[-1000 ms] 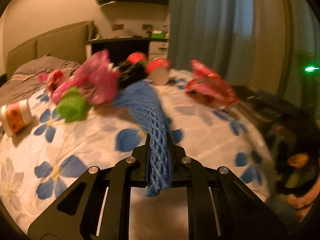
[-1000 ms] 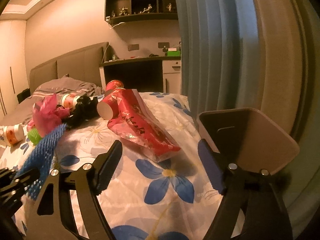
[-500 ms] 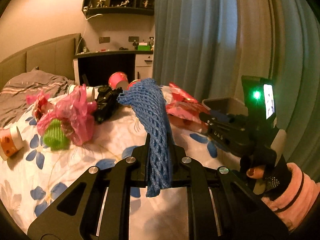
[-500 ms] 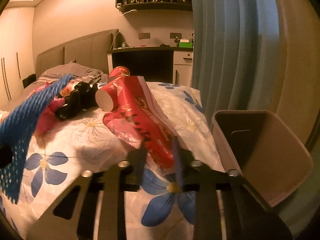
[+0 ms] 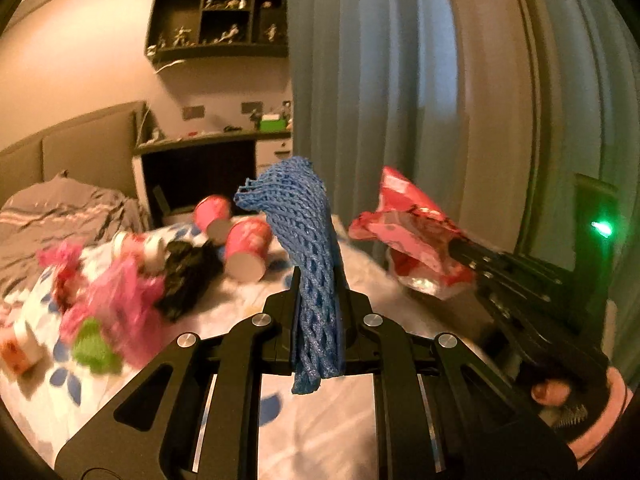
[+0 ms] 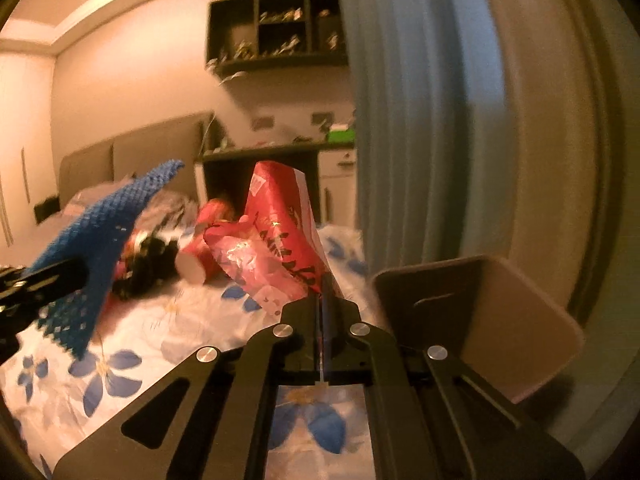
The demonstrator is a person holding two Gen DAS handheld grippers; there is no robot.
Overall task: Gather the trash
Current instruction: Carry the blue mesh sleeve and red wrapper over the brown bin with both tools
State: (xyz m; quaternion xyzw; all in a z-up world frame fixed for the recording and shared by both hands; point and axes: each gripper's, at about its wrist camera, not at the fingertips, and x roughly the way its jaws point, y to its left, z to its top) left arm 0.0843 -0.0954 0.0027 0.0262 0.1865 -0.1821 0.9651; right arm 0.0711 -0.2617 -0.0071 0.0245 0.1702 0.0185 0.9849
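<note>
My left gripper is shut on a blue foam net sleeve, which stands up from the jaws above the bed. In the right wrist view the same blue net hangs at the left. My right gripper is shut on the lower edge of a red crinkled snack bag, lifted clear of the bedspread. From the left wrist view the red bag hangs from the right gripper's tips at the right. A beige bin stands beside the bed at the right.
On the flowered bedspread lie red paper cups, a black crumpled bag, pink wrapping, a green net and an orange-white cup. Blue curtains hang behind. A sleeved hand holds the right gripper.
The right gripper went from wide open to shut on the red bag and raised it off the bed. The left gripper rose and swung right with the blue net.
</note>
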